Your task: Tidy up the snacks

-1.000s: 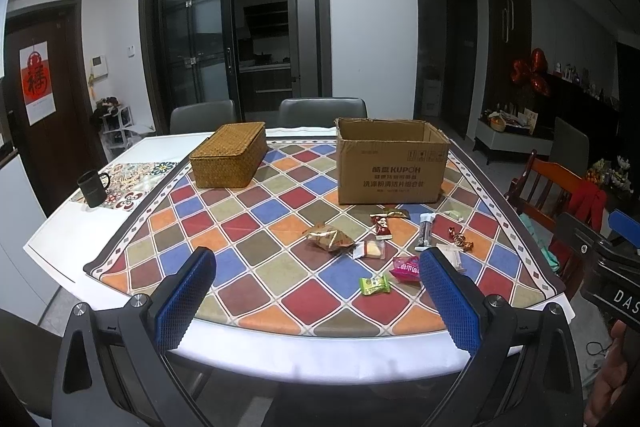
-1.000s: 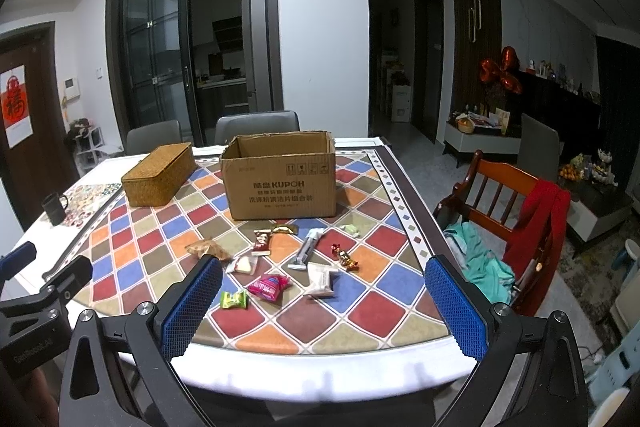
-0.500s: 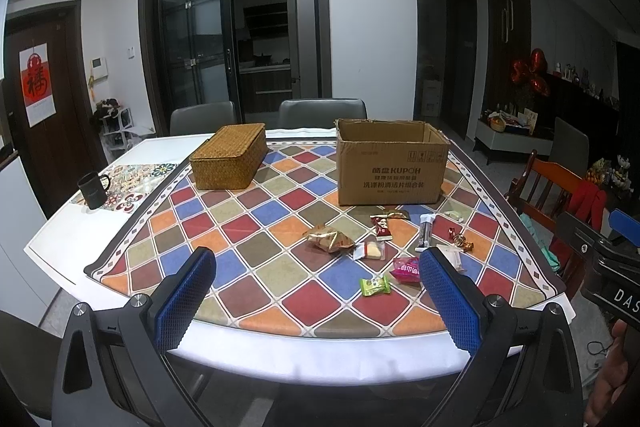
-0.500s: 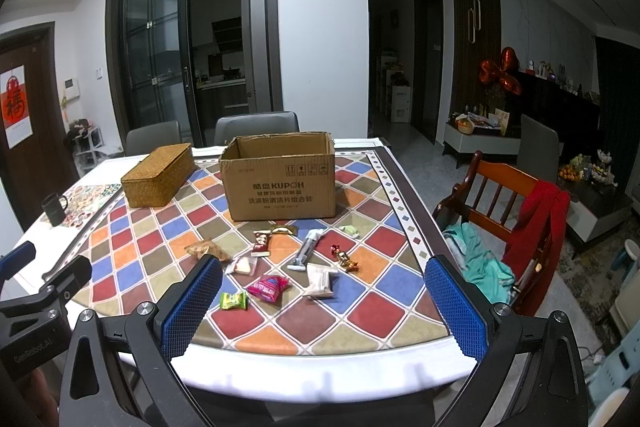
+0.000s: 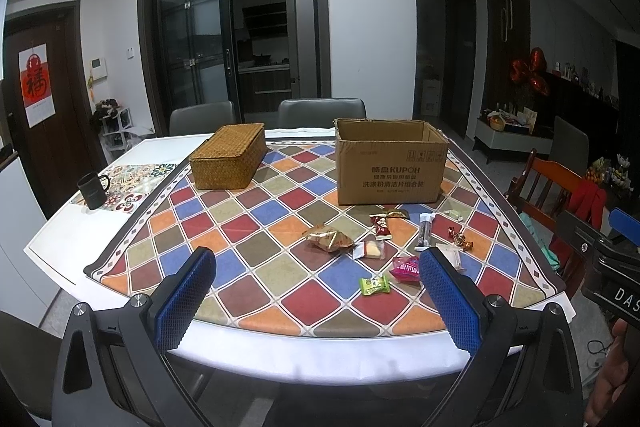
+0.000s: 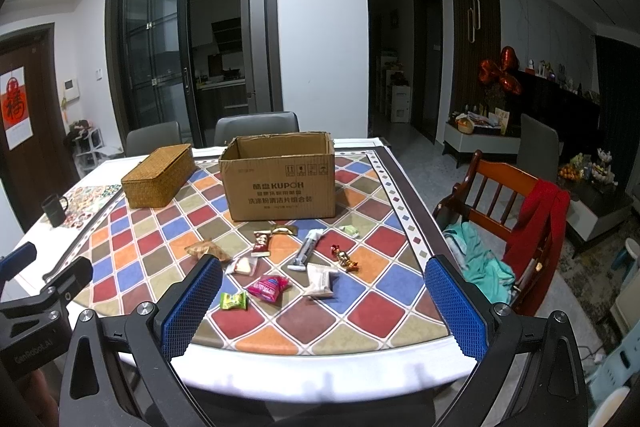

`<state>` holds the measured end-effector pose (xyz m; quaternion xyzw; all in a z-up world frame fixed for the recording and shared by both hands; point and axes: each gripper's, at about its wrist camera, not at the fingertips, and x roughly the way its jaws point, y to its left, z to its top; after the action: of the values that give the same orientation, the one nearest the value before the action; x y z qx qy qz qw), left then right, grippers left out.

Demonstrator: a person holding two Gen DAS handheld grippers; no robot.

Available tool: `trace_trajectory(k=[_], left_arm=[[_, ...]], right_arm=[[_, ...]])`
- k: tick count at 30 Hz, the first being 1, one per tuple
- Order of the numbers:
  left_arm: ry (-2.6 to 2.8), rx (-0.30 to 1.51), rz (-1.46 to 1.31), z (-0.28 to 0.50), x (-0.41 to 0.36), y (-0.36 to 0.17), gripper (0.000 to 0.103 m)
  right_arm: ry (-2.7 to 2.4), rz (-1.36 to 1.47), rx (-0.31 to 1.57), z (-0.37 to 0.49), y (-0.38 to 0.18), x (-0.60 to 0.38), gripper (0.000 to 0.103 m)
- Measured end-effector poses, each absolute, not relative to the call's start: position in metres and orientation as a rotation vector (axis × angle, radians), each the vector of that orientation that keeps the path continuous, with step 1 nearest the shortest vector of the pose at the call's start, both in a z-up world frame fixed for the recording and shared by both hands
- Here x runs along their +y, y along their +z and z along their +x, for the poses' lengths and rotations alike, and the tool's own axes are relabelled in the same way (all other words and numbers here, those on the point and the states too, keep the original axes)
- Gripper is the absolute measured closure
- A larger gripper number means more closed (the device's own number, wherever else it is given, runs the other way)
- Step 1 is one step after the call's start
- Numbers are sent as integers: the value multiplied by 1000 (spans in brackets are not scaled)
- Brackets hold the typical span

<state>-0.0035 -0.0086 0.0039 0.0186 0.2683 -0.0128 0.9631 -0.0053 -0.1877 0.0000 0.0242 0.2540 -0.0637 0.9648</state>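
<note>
Several wrapped snacks lie loose on the checkered tablecloth in front of an open cardboard box (image 5: pixel 390 163) (image 6: pixel 280 179). Among them are a green candy (image 5: pixel 374 285) (image 6: pixel 234 301), a pink packet (image 5: pixel 405 269) (image 6: pixel 267 287), a gold-brown packet (image 5: pixel 328 239) (image 6: pixel 206 250) and a white packet (image 6: pixel 320 281). My left gripper (image 5: pixel 316 301) is open and empty, held off the table's near edge. My right gripper (image 6: pixel 324 307) is open and empty, also in front of the near edge, right of the left one.
A woven lidded basket (image 5: pixel 228 157) (image 6: pixel 158 175) stands left of the box. A black mug (image 5: pixel 92 191) (image 6: pixel 54 213) sits at the table's left side. A wooden chair (image 6: pixel 504 211) with red and teal clothes stands right of the table. Two grey chairs stand behind it.
</note>
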Motion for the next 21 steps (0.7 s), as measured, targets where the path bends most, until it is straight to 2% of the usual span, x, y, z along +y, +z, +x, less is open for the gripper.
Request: trace_trajectory(k=[21], left_arm=[[-26, 555, 36, -2, -3, 4, 0]], right_arm=[[-129, 44, 525, -3, -1, -190, 1]])
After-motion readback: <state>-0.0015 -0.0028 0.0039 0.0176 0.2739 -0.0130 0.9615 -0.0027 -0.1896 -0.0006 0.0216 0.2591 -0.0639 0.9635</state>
